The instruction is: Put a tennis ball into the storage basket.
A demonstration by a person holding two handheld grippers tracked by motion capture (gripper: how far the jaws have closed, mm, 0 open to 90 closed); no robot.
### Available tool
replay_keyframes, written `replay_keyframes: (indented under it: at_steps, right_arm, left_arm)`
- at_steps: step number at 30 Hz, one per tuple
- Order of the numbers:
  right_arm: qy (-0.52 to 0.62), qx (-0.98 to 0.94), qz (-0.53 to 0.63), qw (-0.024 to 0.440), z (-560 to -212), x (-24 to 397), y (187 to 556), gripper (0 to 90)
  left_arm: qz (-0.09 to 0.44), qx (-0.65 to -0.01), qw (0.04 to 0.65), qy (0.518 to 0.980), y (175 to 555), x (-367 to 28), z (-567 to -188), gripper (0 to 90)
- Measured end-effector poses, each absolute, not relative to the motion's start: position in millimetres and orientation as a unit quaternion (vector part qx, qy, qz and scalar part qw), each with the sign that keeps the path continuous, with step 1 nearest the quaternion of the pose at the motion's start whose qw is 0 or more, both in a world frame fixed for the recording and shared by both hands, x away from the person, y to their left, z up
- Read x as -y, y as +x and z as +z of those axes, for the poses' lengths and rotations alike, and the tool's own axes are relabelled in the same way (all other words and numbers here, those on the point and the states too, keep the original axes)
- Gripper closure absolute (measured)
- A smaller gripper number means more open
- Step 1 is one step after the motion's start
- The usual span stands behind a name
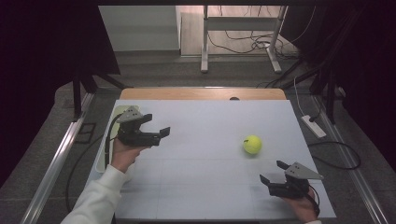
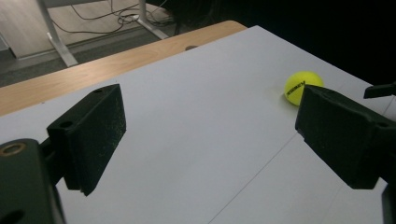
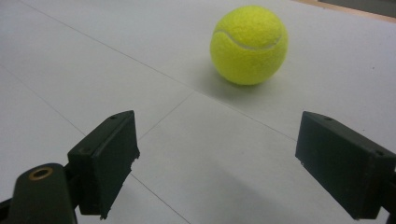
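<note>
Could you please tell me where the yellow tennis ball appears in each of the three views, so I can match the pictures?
High view: the tennis ball lies right of centre on the white table top, just beyond the right tool.
Left gripper view: at the right edge, partly behind the right-hand jaw.
Right gripper view: top centre, ahead of the open jaws.
Shared landmark: the wooden table edge.

Ball (image 1: 252,144) on table (image 1: 201,186) — right tool (image 1: 273,171) near, left tool (image 1: 158,125) well apart.
</note>
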State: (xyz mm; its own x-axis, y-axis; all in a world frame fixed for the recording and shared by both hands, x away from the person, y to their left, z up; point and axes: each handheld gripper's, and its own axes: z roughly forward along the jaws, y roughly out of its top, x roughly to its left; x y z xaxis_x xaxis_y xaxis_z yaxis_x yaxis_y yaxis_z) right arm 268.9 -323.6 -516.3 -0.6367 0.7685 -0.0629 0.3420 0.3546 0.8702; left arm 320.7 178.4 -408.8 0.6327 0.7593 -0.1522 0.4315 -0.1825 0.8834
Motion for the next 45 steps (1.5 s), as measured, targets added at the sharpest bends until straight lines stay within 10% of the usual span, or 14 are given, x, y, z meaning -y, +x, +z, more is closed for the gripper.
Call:
replay_keyframes:
  at_steps: [45]
  right_arm:
    - [0.352,-0.786,0.446,0.242,-515.7,324.0,267.7,12.7]
  left_arm:
    - [0.135,-0.355,0.477,0.793,331.8,-113.9,-425.1,10.1]
